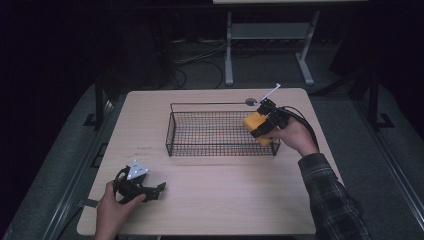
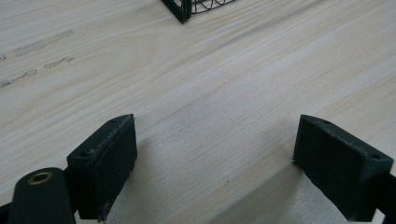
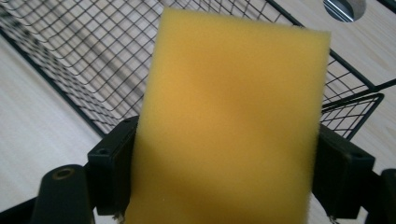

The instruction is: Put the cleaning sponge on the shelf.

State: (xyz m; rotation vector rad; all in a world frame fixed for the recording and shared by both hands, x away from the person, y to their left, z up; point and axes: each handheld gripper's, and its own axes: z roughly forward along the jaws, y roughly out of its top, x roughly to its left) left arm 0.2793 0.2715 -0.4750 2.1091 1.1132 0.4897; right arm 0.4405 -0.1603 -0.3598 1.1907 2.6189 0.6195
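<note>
2 fingers of the right gripper (image 3: pixel 224 177) clamp a soft, light yellow sponge (image 3: pixel 233 116) by its sides above the wire basket (image 1: pixel 172 132); left gripper (image 2: pixel 215 168), well clear of the basket, fingers apart.

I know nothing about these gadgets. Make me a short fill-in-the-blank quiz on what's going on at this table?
1. The right gripper is clamped on a yellow ____.
2. It holds that thing over the right end of a black wire ____.
3. The left gripper has its jaws ____, with nothing between them.
4. That left gripper rests on the pale ____ table, near its front left corner.

Missing words: sponge; basket; open; wooden
</note>
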